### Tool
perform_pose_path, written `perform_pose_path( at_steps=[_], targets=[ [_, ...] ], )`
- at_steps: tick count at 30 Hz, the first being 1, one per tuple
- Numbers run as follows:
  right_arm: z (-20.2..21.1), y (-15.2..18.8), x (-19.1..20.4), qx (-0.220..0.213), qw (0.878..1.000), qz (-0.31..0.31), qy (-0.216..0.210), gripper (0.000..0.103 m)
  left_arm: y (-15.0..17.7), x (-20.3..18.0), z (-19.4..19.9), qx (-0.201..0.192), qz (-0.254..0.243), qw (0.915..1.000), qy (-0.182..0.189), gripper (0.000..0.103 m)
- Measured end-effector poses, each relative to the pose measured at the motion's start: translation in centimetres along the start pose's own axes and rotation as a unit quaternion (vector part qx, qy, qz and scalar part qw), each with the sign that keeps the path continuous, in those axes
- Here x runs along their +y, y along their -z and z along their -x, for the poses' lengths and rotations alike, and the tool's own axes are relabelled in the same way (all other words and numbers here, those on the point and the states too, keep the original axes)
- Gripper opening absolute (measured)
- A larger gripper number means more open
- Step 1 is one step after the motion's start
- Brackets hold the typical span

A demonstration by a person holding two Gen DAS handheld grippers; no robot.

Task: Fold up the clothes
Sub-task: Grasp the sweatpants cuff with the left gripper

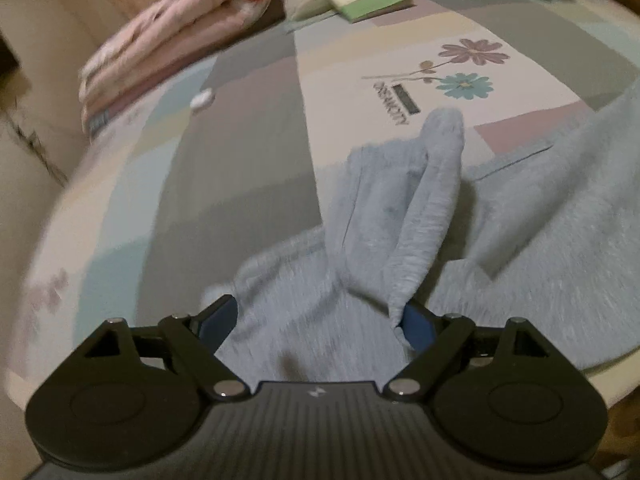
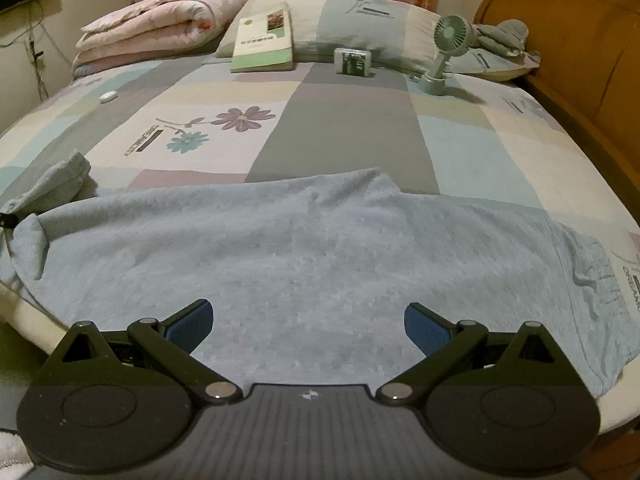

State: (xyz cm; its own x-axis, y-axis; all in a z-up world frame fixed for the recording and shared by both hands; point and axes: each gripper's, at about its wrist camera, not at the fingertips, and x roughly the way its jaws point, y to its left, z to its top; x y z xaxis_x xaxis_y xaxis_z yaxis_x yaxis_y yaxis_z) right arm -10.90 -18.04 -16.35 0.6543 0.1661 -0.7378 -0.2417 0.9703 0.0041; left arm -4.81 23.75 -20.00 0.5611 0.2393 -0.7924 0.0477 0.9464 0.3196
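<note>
Across the near edge of the patchwork bedsheet [image 2: 352,128], spread flat: light-blue garment [image 2: 304,248], one sleeve [image 1: 436,184] bunched up at the left. Left gripper [image 1: 316,320] wide open over the rumpled cloth, a fold brushing one pad. Right gripper [image 2: 308,324] wide open too, gripping nothing.

Bed [image 2: 352,128] has a patchwork sheet with flower prints. Far left: folded pink quilt [image 2: 160,28]. Pillow [image 2: 360,28] at the far end, green-edged book [image 2: 264,40] leaning on it. Small box [image 2: 354,62] just right of the book, then a green desk fan [image 2: 444,52]. Small white item [image 2: 108,96] on the left. Wooden headboard [image 2: 580,40] at right.
</note>
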Motion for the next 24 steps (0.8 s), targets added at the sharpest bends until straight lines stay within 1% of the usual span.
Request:
perform_pose_path(
  at_steps=[6,10,11,14,18,22,24],
  targets=[
    [0.2,-0.4,1.5,-0.001,1.0,0.017,-0.003,0.103,2.3,1.7,-2.0,0.017,0.053,0.9971,0.051,0.087],
    [0.3,-0.4,2.4,0.001,1.0,0.031,-0.008,0.103,3.2,2.9,-1.7,0.003,0.088,0.9933,0.075,0.087],
    [0.3,-0.4,2.6,0.001,0.999,0.033,-0.008,0.103,3.3,2.9,-1.4,-0.001,0.087,0.9933,0.076,0.087],
    [0.2,-0.6,2.9,0.002,0.999,0.037,-0.01,0.103,3.2,2.4,-0.3,-0.016,0.069,0.9949,0.072,0.087],
    [0.2,-0.7,3.2,-0.001,0.999,0.037,-0.014,0.103,1.8,0.5,1.5,-0.04,0.025,0.9968,0.064,0.087],
    [0.1,-0.6,3.1,0.0,0.999,0.037,-0.018,0.103,-0.2,-1.8,2.6,-0.06,-0.021,0.9948,0.08,0.087],
    [0.0,-0.5,2.9,0.001,0.999,0.033,-0.021,0.103,-1.5,-3.1,2.8,-0.063,-0.042,0.9939,0.08,0.087]
  ],
)
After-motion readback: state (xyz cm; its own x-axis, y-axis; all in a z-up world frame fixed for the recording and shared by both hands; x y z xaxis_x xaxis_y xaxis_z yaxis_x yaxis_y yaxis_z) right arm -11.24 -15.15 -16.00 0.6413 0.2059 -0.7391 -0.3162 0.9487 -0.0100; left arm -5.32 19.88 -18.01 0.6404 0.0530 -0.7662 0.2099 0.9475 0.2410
